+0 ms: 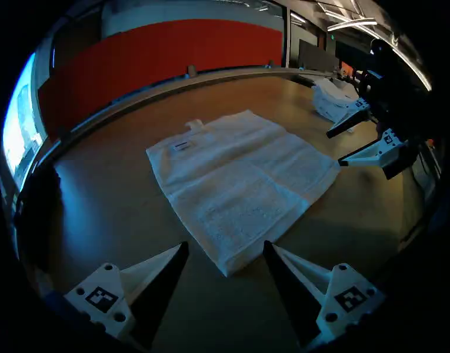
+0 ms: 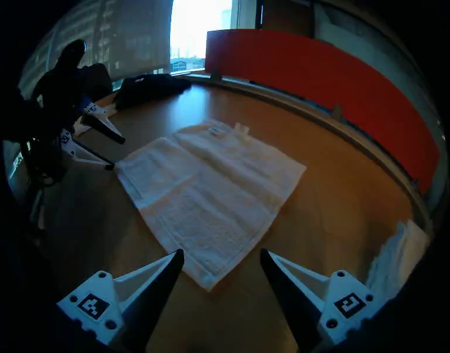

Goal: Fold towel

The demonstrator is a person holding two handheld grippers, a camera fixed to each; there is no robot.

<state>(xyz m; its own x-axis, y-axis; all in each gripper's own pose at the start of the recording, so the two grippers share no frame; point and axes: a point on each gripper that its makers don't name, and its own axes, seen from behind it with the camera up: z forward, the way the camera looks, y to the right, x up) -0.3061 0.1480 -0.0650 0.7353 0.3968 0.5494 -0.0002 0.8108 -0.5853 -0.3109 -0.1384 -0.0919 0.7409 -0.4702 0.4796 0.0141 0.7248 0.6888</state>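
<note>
A white towel (image 1: 242, 176) (image 2: 213, 182) lies flat on the wooden table (image 1: 107, 194) (image 2: 342, 200), with a crease across its middle and a small tag near its far edge. My left gripper (image 1: 225, 244) is open, its fingers standing either side of the towel's near corner, just above the table. My right gripper (image 2: 220, 253) is open too, straddling the opposite corner. In the left gripper view the right gripper (image 1: 335, 149) hovers by the towel's right corner. In the right gripper view the left gripper (image 2: 116, 154) sits at the towel's left corner. Neither holds the cloth.
A stack of white towels (image 1: 333, 97) (image 2: 398, 259) rests near the table's edge. A red panel (image 1: 166, 53) (image 2: 330, 82) runs along the far side. A dark bundle (image 2: 148, 85) lies by the bright window. A person in dark clothing (image 2: 54, 88) holds the grippers.
</note>
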